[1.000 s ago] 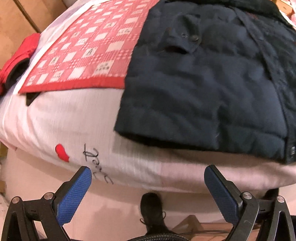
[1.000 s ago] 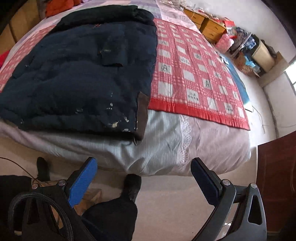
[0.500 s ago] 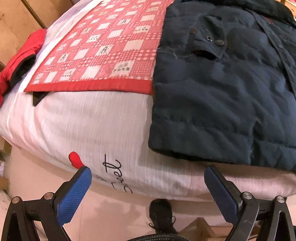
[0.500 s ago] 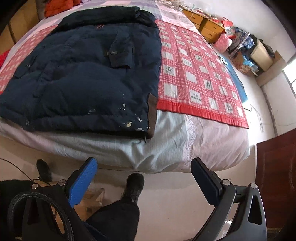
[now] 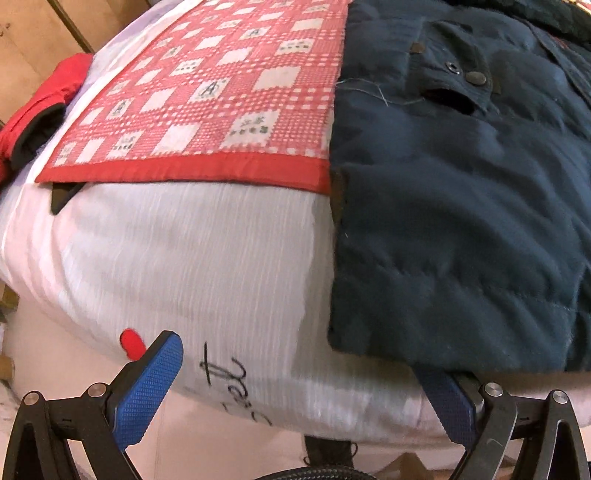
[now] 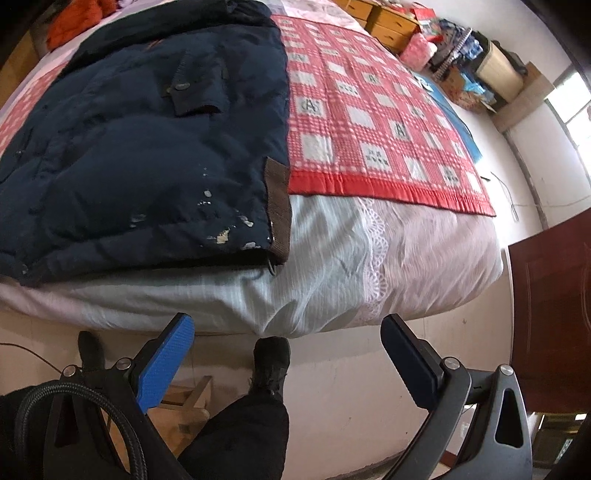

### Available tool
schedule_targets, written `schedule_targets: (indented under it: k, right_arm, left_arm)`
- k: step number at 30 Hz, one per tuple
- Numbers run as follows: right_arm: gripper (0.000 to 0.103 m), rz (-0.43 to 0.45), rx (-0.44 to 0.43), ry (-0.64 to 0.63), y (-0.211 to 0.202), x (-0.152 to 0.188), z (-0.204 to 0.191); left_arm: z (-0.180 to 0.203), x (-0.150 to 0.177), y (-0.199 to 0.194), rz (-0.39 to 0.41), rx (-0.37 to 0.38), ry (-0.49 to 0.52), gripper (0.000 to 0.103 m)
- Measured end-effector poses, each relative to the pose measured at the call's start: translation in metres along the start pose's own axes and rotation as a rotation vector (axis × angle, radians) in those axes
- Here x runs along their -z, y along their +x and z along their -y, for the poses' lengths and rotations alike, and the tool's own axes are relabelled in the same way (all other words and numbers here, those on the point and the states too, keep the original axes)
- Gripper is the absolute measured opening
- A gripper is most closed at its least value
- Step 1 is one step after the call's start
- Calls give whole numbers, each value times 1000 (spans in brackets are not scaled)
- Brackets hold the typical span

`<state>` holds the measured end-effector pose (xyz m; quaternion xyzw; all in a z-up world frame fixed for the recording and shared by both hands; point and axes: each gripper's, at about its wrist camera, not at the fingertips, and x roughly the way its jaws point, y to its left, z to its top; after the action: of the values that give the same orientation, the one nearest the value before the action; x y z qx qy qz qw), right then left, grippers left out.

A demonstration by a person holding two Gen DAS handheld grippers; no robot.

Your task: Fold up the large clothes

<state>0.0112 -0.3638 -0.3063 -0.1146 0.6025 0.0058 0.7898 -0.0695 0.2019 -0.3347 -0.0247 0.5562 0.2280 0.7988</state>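
Note:
A large navy quilted jacket [image 5: 461,206] lies flat on the bed, its hem hanging over the near edge. In the right wrist view the same jacket [image 6: 140,147] shows white flecks near the hem and a brown knit cuff [image 6: 277,206] at its right corner. My left gripper [image 5: 306,373] is open at the bed's edge; its right finger tip is partly hidden under the jacket's lower left hem. My right gripper [image 6: 288,354] is open and empty, below and in front of the jacket's right corner, apart from it.
A red and white checked blanket [image 5: 221,96] covers the bed [image 5: 184,258] beside the jacket. A red garment [image 5: 40,107] lies at the far left. A person's black shoes [image 6: 271,360] stand on the floor. Wooden drawers [image 6: 388,22] and clutter line the far wall; a dark door [image 6: 554,314] stands at right.
Both grippers have moved closer to the bed. The jacket's left hem has shifted right and down in the left view and now reaches the left gripper's right finger.

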Motion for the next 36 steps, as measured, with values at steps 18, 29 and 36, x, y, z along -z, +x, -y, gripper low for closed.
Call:
schedule_targets:
  k: [18,29,36]
  right_arm:
    - [103,17,4,-38,13,-1,-24]
    - [103,60,69,99,42,-6,19]
    - [103,126,64,84,57,-13,11]
  left_arm:
    - [12,-36,-3,124,27,62,101]
    - [-8,-49,14,68,4,-43,65]
    - [4,-55,15,55,3,-63,57]
